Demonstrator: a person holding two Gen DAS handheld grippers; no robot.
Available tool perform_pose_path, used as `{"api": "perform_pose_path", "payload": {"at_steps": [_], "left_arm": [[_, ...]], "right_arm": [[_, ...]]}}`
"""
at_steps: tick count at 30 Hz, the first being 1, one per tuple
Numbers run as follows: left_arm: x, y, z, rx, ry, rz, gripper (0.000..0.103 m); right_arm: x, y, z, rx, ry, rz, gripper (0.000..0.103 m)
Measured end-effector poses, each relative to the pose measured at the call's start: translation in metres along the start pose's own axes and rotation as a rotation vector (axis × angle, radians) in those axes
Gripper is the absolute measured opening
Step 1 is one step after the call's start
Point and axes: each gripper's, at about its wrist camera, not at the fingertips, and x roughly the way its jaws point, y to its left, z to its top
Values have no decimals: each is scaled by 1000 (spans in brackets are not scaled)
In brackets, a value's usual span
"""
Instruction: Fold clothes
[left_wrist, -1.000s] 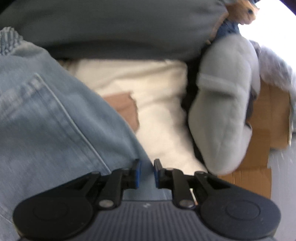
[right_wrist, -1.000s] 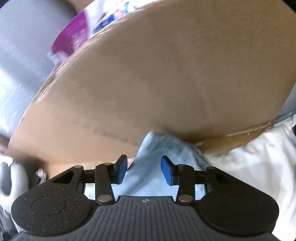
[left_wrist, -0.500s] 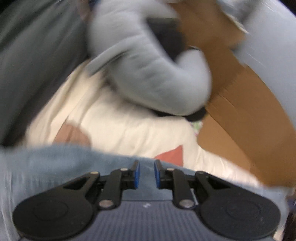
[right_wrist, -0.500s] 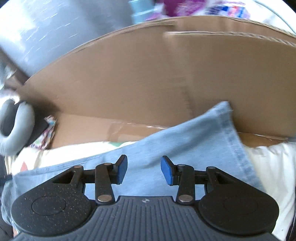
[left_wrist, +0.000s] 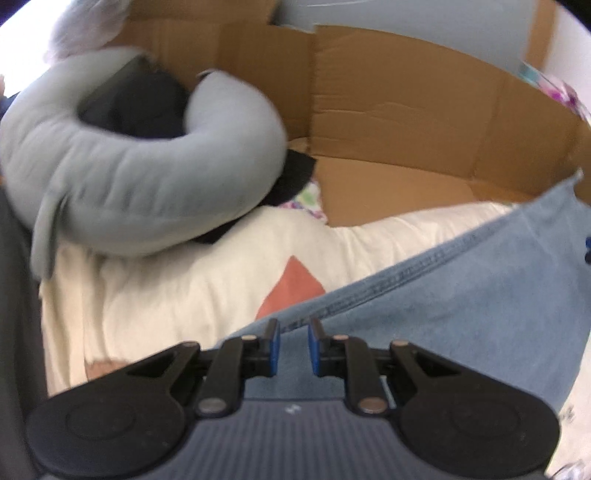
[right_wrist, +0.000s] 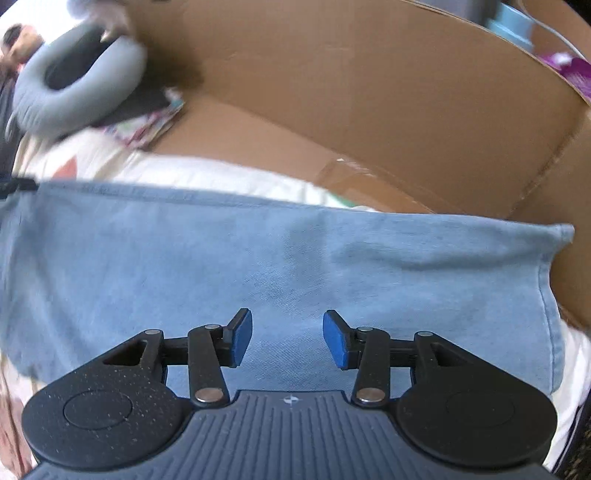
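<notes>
Light blue denim jeans lie spread over a white bedcover. In the left wrist view the jeans run from the lower middle to the right, with a stitched hem edge. My left gripper has its jaws close together, with the hem edge of the jeans between the blue pads. My right gripper is open above the flat denim, with nothing between its pads.
A grey neck pillow lies on dark fabric at the upper left, and shows small in the right wrist view. A large open cardboard box stands behind the bedcover and fills the background.
Both views have swung across the scene. The jeans now lie spread wide under the right gripper. The neck pillow has shifted to the upper left in the left view.
</notes>
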Motion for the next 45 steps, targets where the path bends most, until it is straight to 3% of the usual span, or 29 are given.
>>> {"api": "perform_pose_path", "payload": {"at_steps": [3,9,13,17,28,31,34,45], "left_arm": [[5,-6,-2,44,-14,-8,17],[11,-25,-6,181,-16,0,18],[18,-48,-5,301,-6,10,18],[29,-66,-2,378,31,13,21],[47,-66,7,474,124,31,21],[52,-69,9,502,139,29,21],[58,-74,11,530,151,30,21],[69,-82,19,614,221,11,21]], "right_arm": [[5,8,4,-32,25,-28,52],[-11,13,24,-138,-28,-23,55],[1,7,36,-216,-37,-30,55],[16,2,43,-290,-57,17,55],[74,-2,66,-511,-126,144,54],[86,-2,69,-551,-116,191,53],[97,1,72,-601,-106,232,43],[117,29,79,-795,-70,313,43]]}}
